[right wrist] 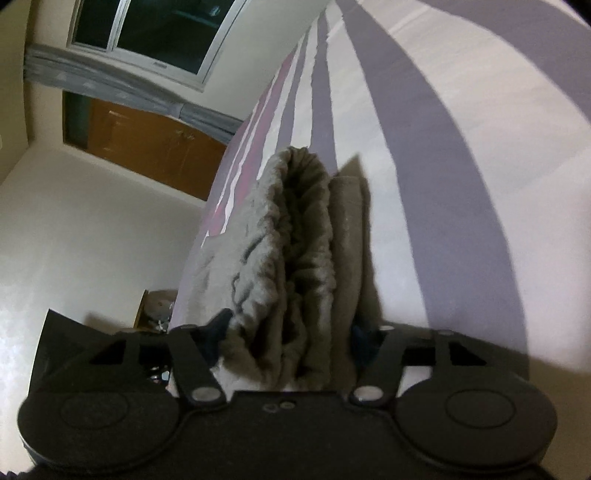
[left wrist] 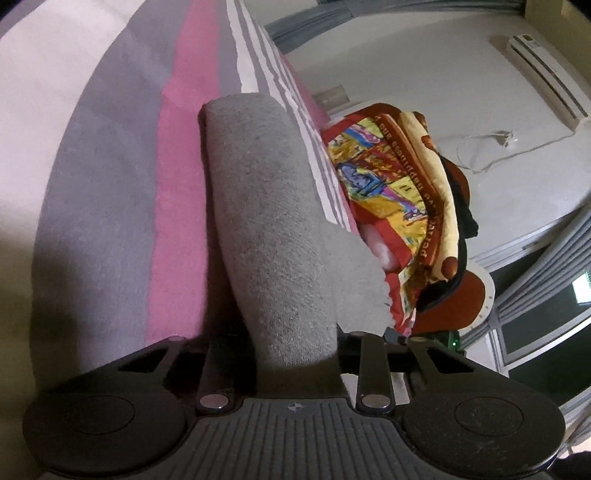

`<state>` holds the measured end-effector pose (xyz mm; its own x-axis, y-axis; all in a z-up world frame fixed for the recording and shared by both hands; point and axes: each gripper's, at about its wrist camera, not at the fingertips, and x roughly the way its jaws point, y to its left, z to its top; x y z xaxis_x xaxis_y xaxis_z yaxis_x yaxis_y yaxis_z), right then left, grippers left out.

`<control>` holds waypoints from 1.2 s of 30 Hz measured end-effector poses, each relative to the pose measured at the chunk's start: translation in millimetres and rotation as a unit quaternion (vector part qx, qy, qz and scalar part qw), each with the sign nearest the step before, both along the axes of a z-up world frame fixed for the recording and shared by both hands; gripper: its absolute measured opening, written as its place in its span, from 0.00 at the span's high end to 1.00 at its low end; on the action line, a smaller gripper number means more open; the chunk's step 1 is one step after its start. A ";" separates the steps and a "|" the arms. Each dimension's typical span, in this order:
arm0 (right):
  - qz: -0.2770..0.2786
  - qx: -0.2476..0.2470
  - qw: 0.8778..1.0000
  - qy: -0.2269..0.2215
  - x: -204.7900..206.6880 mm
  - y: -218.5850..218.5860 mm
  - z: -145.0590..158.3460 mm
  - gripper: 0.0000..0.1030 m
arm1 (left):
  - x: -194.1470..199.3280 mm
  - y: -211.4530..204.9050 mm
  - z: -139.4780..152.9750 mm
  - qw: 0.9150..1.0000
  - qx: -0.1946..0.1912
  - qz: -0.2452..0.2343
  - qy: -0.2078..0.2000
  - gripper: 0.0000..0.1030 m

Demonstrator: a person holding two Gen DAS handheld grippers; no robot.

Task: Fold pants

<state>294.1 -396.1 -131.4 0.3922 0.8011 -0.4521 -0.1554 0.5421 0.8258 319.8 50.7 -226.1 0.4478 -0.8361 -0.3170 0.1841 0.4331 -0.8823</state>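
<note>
The grey fleece pants (left wrist: pixel 266 229) run as a folded strip from my left gripper (left wrist: pixel 295 347) out over the striped bedsheet (left wrist: pixel 110 177). The left gripper is shut on the cloth, and its fingertips are hidden by it. In the right wrist view the pants (right wrist: pixel 295 258) show the gathered elastic waistband, bunched in thick folds between the jaws. My right gripper (right wrist: pixel 291 332) is shut on this waistband end, held just above the bedsheet (right wrist: pixel 424 166).
A colourful red and yellow blanket heap (left wrist: pixel 399 206) lies at the bed's edge right of the pants. A white wall with an air conditioner (left wrist: pixel 546 74) stands behind. In the right wrist view, a window (right wrist: pixel 155 33) and wooden cabinet (right wrist: pixel 147 147) are at left.
</note>
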 end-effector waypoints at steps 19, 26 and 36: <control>0.062 -0.001 0.993 -0.096 52.2 53.5 98.9 0.56 | 36.0 52.9 108.9 0.992 0.015 0.043 -0.117 0.75; 0.072 -0.006 0.993 -0.093 134.1 105.0 96.7 0.56 | 90.5 97.3 93.2 0.990 0.032 0.105 -0.092 0.75; 0.016 -0.105 0.994 0.016 144.5 125.7 33.3 0.22 | 94.7 102.2 55.0 0.986 0.101 0.130 -0.015 0.25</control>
